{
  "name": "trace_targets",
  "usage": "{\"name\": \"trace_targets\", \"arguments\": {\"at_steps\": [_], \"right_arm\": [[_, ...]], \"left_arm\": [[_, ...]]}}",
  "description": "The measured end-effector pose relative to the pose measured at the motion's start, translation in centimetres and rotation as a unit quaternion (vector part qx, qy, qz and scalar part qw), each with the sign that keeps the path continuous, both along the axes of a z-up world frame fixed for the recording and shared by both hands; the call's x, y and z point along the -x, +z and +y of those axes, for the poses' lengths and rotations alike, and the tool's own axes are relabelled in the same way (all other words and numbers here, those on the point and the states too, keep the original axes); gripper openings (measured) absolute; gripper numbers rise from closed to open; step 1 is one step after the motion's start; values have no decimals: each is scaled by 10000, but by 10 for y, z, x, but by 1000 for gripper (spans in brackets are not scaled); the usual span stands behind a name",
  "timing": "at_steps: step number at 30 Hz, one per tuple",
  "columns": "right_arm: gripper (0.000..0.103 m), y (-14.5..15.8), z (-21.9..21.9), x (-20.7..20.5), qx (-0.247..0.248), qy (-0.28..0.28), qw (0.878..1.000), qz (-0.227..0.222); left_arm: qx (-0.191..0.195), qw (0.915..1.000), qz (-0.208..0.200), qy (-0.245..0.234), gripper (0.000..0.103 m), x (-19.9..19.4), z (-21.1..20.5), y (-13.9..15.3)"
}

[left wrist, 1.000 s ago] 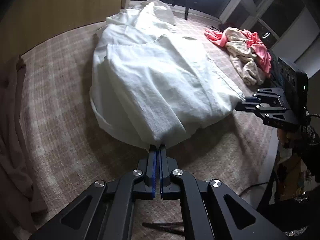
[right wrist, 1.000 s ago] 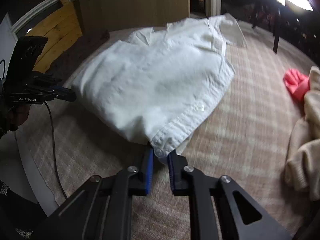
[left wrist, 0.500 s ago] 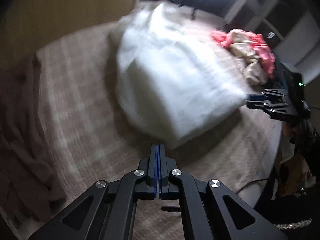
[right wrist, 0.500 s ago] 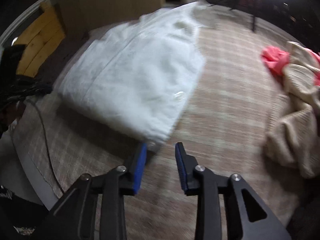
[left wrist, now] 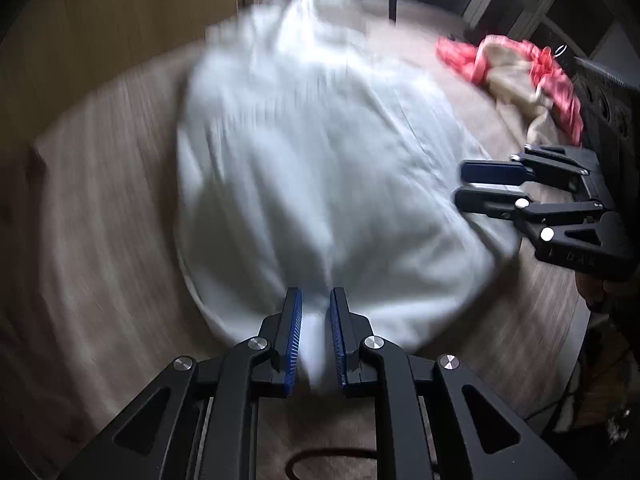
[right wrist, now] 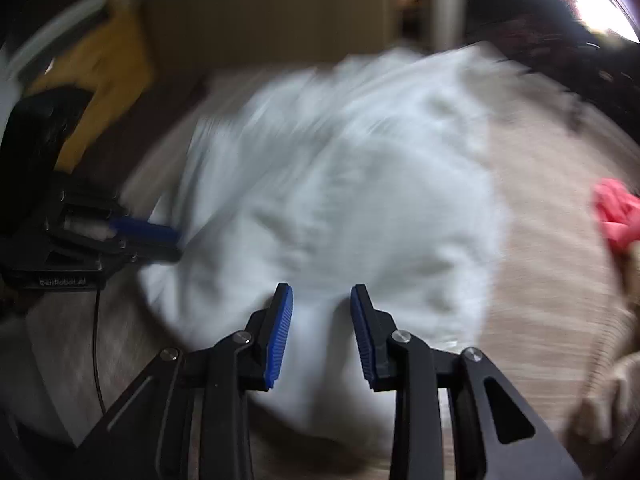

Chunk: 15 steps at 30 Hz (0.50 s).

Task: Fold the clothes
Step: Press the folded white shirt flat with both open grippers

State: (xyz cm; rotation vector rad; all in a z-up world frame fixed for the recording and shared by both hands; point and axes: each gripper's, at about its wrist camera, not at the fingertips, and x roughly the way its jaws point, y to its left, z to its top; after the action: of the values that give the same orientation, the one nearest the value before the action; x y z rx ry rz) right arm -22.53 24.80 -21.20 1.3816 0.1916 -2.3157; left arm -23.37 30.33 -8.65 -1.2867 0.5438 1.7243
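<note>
Left wrist view: left gripper (left wrist: 313, 336) just opening, shirt (left wrist: 320, 184) hem between unpressed pads, right gripper (right wrist: 321, 336) agape over its corner; closing mid-motion risks pinching one layer, skewing the fold.

Motion blur is smearing pretty much everything in both views, so the white garment (left wrist: 320, 168) is losing all its seams and buttons. Its near edge is hiding behind the left gripper (left wrist: 314, 336) at lower centre. The pink and beige clothes pile (right wrist: 616, 216) is getting cut off by the right edge of the right wrist view.
</note>
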Motion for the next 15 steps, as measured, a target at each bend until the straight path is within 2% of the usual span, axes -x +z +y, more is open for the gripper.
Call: {"name": "trace_targets", "arguments": {"at_steps": [3, 6, 9, 11, 12, 15], "right_arm": [[30, 11, -15, -17, -624, 254, 9965, 501], [30, 41, -5, -13, -278, -27, 9960, 853], [30, 42, -12, 7, -118, 20, 9965, 827], [30, 36, -16, 23, -22, 26, 9974, 716], [30, 32, -18, 30, -54, -4, 9978, 662], [30, 9, -1, 53, -444, -407, 9969, 501]], "left_arm": [[51, 9999, -61, 119, 13, 1, -8, 14], [-387, 9987, 200, 267, 14, 6, -6, 46], [-717, 9965, 356, 242, 15, 14, 15, 62], [-707, 9968, 260, 255, 16, 25, 32, 50], [-567, 9977, 226, 279, 18, 30, 35, 39], [-80, 9992, 134, 358, 12, 44, 44, 2]]}}
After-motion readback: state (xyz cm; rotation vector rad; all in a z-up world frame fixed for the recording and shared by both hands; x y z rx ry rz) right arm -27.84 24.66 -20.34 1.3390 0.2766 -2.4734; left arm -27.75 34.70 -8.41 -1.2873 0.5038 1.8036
